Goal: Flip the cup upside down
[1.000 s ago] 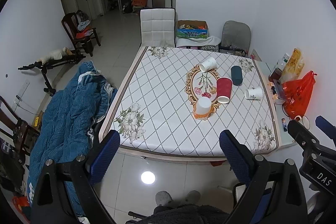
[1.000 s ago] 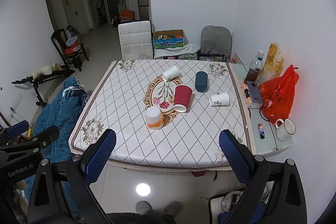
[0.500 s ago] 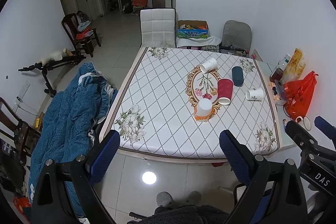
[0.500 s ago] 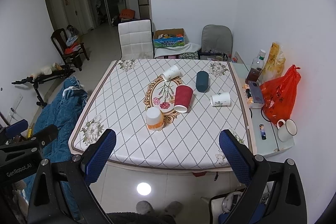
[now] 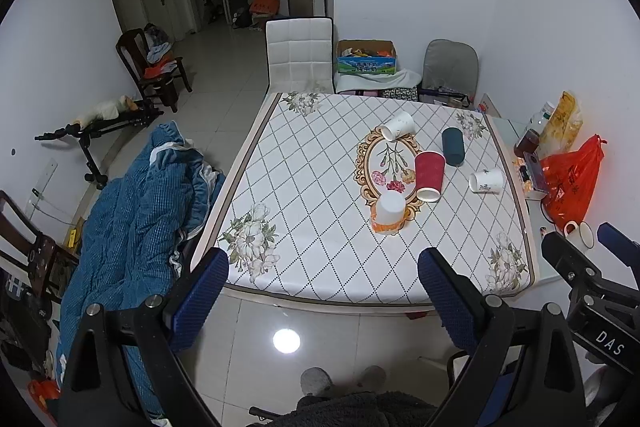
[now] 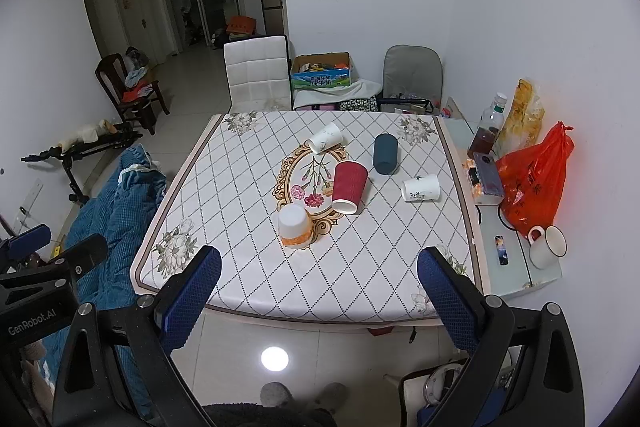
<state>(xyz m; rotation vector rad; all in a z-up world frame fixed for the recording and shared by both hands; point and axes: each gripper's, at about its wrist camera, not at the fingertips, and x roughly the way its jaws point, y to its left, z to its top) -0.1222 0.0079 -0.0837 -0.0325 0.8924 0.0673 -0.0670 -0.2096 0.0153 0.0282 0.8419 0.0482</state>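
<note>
I hold my left claw (image 5: 322,291) and my right claw (image 6: 318,285) spread wide and empty, well back from the counter (image 6: 240,187). On it, the white cup with an orange band (image 6: 295,225) stands mouth down at the near edge of the floral oval. The red cup (image 6: 349,187), dark teal cup (image 6: 385,153) and two white cups (image 6: 421,188) (image 6: 326,138) lie on their sides beyond it

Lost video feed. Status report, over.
Left tool and right tool open, empty, short of table. Red cup on its side. Nothing in the way.
</note>
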